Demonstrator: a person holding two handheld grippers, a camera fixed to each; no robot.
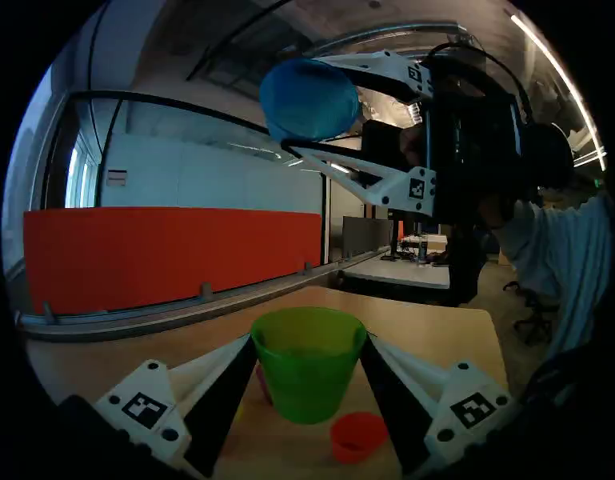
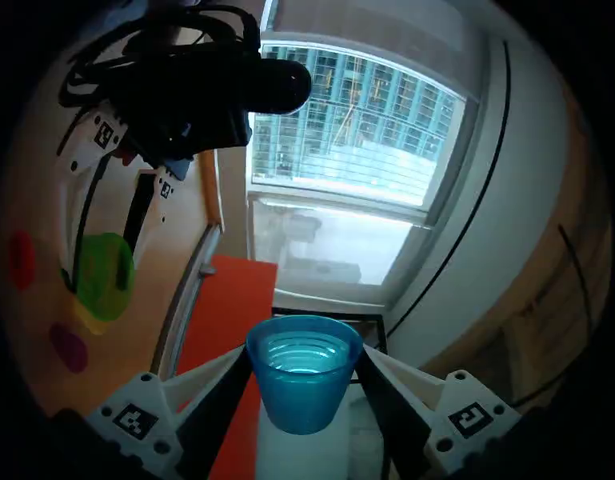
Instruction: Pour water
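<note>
My left gripper (image 1: 307, 344) is shut on a green cup (image 1: 307, 376), which stands upright just above the wooden table (image 1: 435, 328). High above it, my right gripper (image 1: 295, 102) holds a blue cup (image 1: 309, 100) turned on its side. In the right gripper view, the blue cup (image 2: 305, 376) sits between the right gripper's (image 2: 305, 360) fingers with its mouth towards the camera. The left gripper (image 2: 99, 272) and green cup (image 2: 103, 276) are at the far left. I see no stream of water, and I cannot tell whether either cup holds any.
A small orange-red cup (image 1: 357, 436) stands on the table in front of the green cup, with a pink one (image 1: 263, 384) behind it. Red (image 2: 21, 260), yellow (image 2: 87, 316) and purple (image 2: 69, 346) cups lie around the green cup. An orange panel (image 1: 171, 252) runs behind the table. A person's sleeve (image 1: 563, 264) is at the right.
</note>
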